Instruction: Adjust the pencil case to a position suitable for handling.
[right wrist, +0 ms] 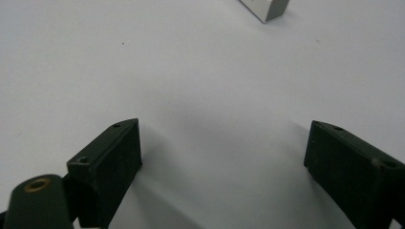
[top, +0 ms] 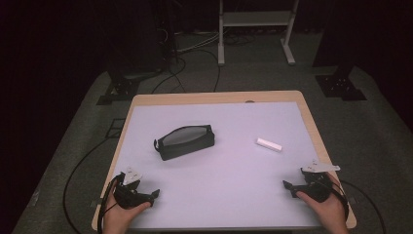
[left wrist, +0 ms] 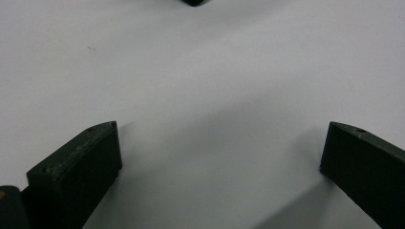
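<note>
Wide-spread tongs (right wrist: 222,143) over white mat (right wrist: 191,71), white block (right wrist: 265,8) beyond.

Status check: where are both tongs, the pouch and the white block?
Left tongs and right tongs open, empty, resting near table edge. Black pouch mid-table, white block to its right, both untouched. Nothing in the way.

Black tongs (top: 155,194) — trailing black cables

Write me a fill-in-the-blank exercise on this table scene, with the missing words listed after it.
1. The black pouch lies nearer the ____ gripper.
2. The small white block lies to the ____ of the pouch in the high view.
3. The jaws of the right gripper stand ____, with nothing between them.
4. The left gripper rests on the pale ____ that covers the table.

Missing words: left; right; open; mat
</note>
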`<state>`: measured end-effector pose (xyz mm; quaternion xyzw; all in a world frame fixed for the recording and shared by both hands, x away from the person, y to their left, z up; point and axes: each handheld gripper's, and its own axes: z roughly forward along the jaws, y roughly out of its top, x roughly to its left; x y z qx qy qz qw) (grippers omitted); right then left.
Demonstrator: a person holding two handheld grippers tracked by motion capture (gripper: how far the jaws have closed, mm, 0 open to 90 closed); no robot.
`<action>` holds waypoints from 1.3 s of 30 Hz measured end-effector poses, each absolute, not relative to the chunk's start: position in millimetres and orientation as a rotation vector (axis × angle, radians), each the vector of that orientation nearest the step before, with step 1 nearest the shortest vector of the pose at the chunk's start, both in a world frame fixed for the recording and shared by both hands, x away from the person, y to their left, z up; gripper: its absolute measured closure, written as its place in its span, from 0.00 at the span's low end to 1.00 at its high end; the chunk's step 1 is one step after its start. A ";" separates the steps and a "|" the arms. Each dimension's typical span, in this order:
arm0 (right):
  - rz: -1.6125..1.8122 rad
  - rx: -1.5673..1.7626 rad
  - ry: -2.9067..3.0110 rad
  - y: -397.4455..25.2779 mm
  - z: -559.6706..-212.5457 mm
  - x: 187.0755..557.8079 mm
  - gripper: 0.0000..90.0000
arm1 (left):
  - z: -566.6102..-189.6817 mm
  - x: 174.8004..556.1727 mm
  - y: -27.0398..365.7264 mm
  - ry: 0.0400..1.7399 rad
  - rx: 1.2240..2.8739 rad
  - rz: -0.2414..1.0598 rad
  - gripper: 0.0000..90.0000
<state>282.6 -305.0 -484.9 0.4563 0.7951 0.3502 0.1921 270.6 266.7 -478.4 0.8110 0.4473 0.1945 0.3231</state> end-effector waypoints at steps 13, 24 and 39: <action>0.985 1.282 2.231 -305.2 -485.0 282.6 0.12 | -472.2 271.3 264.4 1.056 2.128 0.487 0.29; 0.986 1.283 2.231 -305.2 -485.0 282.6 0.13 | -458.1 281.7 259.4 0.979 2.130 0.477 0.40; 0.986 1.283 2.230 -305.3 -485.0 282.5 0.13 | -434.5 295.4 257.4 0.917 2.099 0.479 0.53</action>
